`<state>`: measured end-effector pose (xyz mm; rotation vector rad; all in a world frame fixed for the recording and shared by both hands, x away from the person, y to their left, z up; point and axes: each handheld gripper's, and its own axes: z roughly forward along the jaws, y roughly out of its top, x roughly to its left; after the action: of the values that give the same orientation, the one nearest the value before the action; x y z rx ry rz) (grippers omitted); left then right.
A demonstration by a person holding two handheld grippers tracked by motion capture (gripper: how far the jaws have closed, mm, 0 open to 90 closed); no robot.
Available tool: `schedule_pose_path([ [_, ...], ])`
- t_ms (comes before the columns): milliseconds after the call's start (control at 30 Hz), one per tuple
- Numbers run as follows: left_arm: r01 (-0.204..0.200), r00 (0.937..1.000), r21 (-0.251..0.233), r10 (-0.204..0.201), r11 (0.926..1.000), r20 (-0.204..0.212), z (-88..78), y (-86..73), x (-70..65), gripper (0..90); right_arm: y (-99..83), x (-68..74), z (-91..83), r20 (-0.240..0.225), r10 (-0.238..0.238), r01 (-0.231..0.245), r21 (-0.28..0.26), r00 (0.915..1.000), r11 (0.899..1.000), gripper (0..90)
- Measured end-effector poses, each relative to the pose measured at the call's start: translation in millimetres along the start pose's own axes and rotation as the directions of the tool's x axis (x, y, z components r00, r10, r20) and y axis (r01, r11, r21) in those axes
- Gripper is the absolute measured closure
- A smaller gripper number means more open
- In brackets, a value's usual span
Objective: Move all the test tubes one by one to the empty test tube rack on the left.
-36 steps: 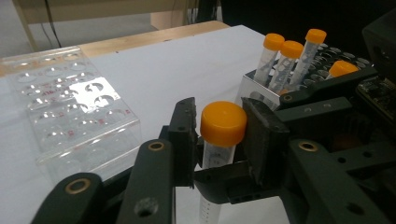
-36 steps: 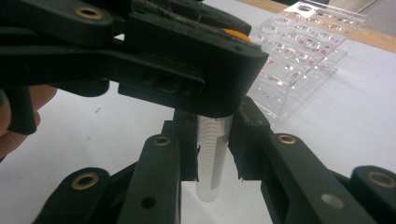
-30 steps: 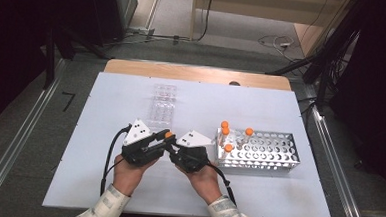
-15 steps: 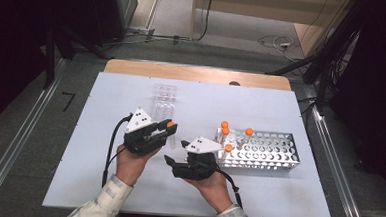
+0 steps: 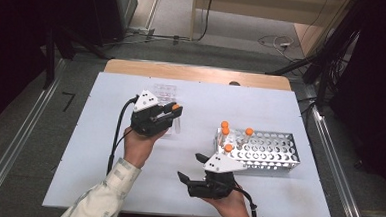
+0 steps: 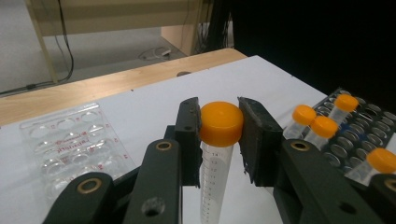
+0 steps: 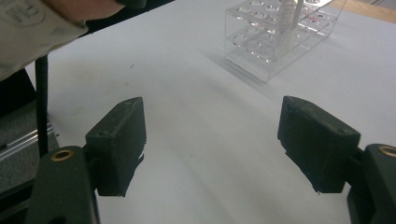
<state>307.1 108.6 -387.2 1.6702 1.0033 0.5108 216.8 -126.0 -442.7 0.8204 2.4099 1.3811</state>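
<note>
- High view: the left gripper (image 5: pixel 173 109) is held above the white table (image 5: pixel 104 149), left of centre, its jaws pointing toward the table's right side and clamped on the orange cap of a clear tube (image 5: pixel 177 121).
- Left gripper view: the tube (image 6: pixel 215 177) hangs upright between the two black jaws; its orange cap (image 6: pixel 221 123) is pinched from both sides, and the graduated body drops below the pads with nothing under it touching.
- Behind the tube in the same view lies a clear well plate (image 6: pixel 70 144), flat on the table near the wooden edge (image 6: pixel 93 88).
- To the right stands a metal rack (image 5: pixel 274 153), with four more orange-capped tubes (image 5: pixel 225 132) clustered at its left end; the held tube is well apart from it.
- High view again: the right gripper (image 5: pixel 192 167) sits near the table's front edge, just in front of the rack's left end.
- Right gripper view: its jaws have just been opening and now stand wide apart, with only bare table between the pads; a clear plastic rack (image 7: pixel 275 42) stands farther off.
</note>
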Motion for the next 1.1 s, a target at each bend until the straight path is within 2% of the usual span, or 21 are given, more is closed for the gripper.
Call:
schedule_pose_path([
  [233,0.024,0.9993,-0.006,-0.024,0.9997,-0.030,3.5,6.8,12.6,70.5,-17.2,-2.3,-12.3,0.011,0.000,0.000,0.007,0.9999,1.000,20.5],
  [333,0.018,0.9989,-0.008,-0.018,0.9998,-0.043,4.5,10.2,15.3,70.5,-25.5,-4.8,-18.2,0.011,0.008,-0.008,0.005,0.9999,1.000,20.6],
  [500,0.029,0.9976,-0.023,-0.030,0.9993,-0.062,6.4,15.5,22.3,70.6,-35.4,-9.7,-26.5,0.018,0.020,-0.020,0.014,0.9996,1.000,19.5],
  [667,0.010,0.9958,-0.017,-0.012,0.9998,-0.091,11.3,18.3,26.0,70.6,-42.3,-14.5,-34.2,0.037,0.038,-0.039,0.014,0.9986,0.999,19.5],
  [767,0.016,0.9941,-0.019,-0.018,0.9997,-0.107,12.9,19.1,31.0,70.6,-44.4,-15.6,-38.1,0.040,0.045,-0.045,0.011,0.9982,0.999,19.6],
  [1000,-0.008,0.9872,-0.023,0.005,0.9997,-0.159,17.5,22.1,37.0,70.6,-48.9,-19.5,-42.2,0.058,0.049,-0.050,0.016,0.9972,0.999,19.5],
  [1100,-0.007,0.9860,-0.020,0.004,0.9998,-0.167,20.9,21.3,38.7,70.5,-49.3,-20.0,-43.8,0.058,0.051,-0.051,0.011,0.9970,0.999,19.5],
])
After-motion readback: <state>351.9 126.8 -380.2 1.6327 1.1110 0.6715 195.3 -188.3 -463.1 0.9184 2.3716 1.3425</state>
